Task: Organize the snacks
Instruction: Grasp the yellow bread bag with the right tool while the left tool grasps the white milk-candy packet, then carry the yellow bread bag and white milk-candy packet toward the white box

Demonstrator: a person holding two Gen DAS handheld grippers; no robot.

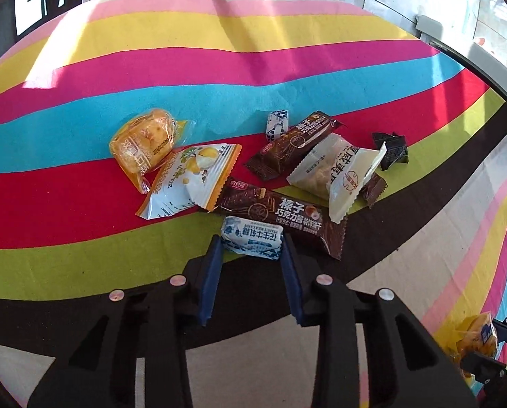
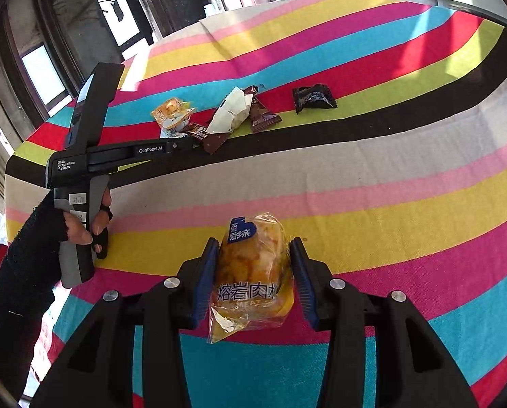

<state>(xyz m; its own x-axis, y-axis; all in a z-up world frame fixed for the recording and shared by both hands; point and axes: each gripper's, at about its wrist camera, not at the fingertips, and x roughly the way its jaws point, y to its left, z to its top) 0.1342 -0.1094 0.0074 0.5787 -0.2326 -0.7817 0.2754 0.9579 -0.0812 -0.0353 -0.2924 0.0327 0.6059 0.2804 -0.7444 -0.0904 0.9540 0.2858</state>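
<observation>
My left gripper (image 1: 251, 241) has its jaws closed on a small white-and-blue candy (image 1: 252, 238) at the near edge of a snack pile. The pile holds a long brown chocolate bar (image 1: 280, 212), a second brown bar (image 1: 287, 144), a white pastry pack (image 1: 335, 171), a white-and-orange pack (image 1: 190, 180), a yellow cake pack (image 1: 142, 141), a small blue-white candy (image 1: 276, 123) and a black candy (image 1: 391, 149). My right gripper (image 2: 253, 258) is shut on a yellow meat-floss bread pack (image 2: 253, 272), held over the cloth.
A striped cloth (image 1: 83, 204) covers the table. The right wrist view shows the left gripper body (image 2: 83, 163) in a gloved hand at left, with the pile (image 2: 226, 115) and the black candy (image 2: 313, 98) beyond. Windows stand behind the table's far edge.
</observation>
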